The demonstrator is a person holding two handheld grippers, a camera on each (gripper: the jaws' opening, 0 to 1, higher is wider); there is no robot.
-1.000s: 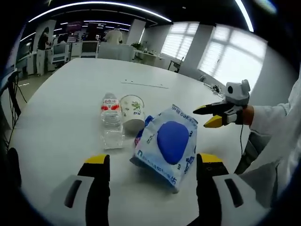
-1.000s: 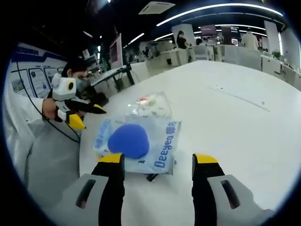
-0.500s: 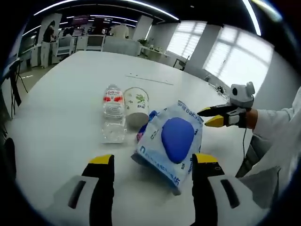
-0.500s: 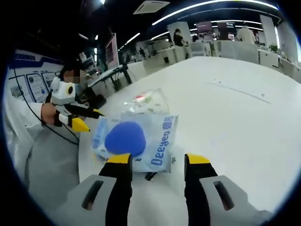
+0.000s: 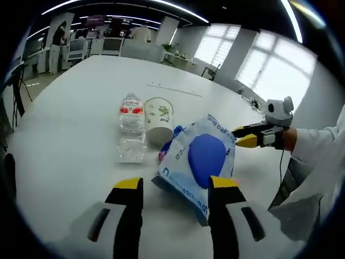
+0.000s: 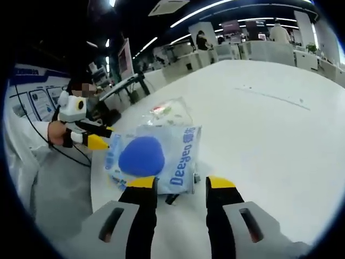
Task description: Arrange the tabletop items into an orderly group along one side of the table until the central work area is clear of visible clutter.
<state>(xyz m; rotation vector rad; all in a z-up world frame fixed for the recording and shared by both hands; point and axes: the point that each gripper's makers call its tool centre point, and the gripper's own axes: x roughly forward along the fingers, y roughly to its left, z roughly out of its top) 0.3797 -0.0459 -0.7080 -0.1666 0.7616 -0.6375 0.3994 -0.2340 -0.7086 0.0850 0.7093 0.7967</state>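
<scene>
A white and blue "Deeyeo" bag [image 5: 199, 162] with a big blue oval lies on the white table [image 5: 70, 108]. To its left stand a paper cup [image 5: 159, 120] and a clear water bottle [image 5: 131, 134] with a red label, lying down. My left gripper [image 5: 176, 186] is open just short of the bag's near corner. My right gripper [image 5: 239, 136] comes in from the right, its tips at the bag's edge. In the right gripper view, that gripper [image 6: 180, 183] is open before the bag [image 6: 156, 156], with the bottle [image 6: 170, 110] behind it and the left gripper [image 6: 99, 137] at its left edge.
A pink and blue scrap [image 5: 162, 156] peeks from under the bag. A thin strip [image 5: 173, 89] lies far out on the table. The table edge [image 6: 97, 183] is close to the bag. Desks, people and windows fill the background. A white sleeve [image 5: 318, 156] sits at right.
Both grippers' jaws have narrowed their gaps over the second. Each gripper has also drawn a little closer to the bag. Bag, cup and bottle have stayed put.
</scene>
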